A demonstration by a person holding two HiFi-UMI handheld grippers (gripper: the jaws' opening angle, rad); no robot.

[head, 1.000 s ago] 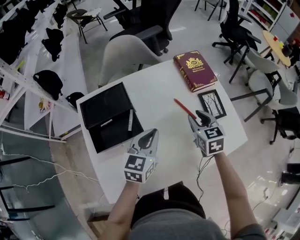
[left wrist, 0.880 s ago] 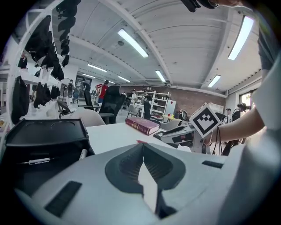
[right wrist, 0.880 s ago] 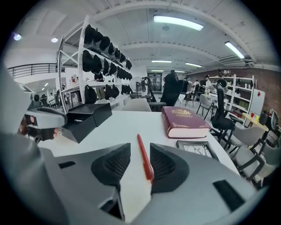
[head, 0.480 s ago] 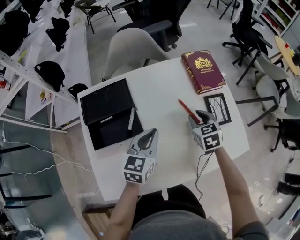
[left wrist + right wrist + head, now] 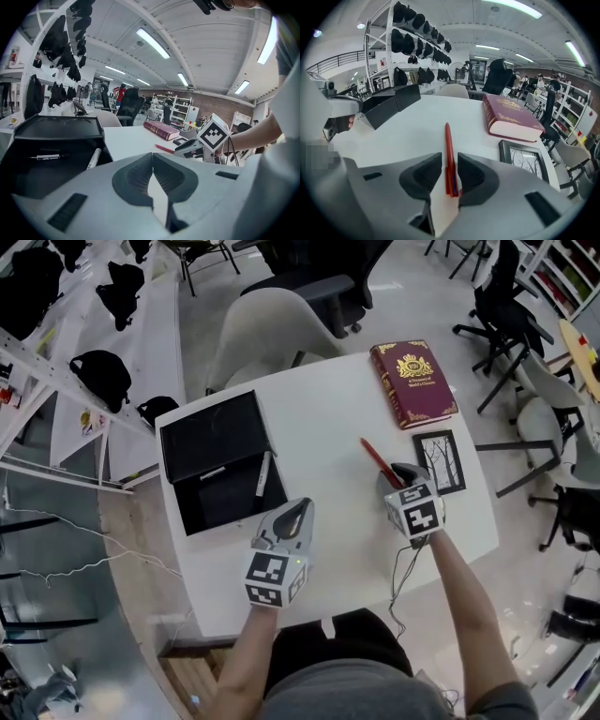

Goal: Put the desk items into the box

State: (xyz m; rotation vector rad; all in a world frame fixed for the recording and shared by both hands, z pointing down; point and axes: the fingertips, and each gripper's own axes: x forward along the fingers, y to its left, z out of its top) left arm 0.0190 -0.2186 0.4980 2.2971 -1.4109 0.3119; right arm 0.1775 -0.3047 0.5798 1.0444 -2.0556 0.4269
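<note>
On the table [image 5: 319, 427], the box [image 5: 206, 512] sits at the left with its lid open behind it. One marker [image 5: 213, 473] lies inside it and a second marker [image 5: 263, 474] along its right edge. The book [image 5: 413, 382] lies at the far right, the picture frame [image 5: 439, 462] just in front of it, the pen [image 5: 378, 459] just left of the frame, and a chair [image 5: 258, 338] stands behind the table.

Right tool [image 5: 449, 161] lower, narrower round pen [image 5: 448, 140]
</note>
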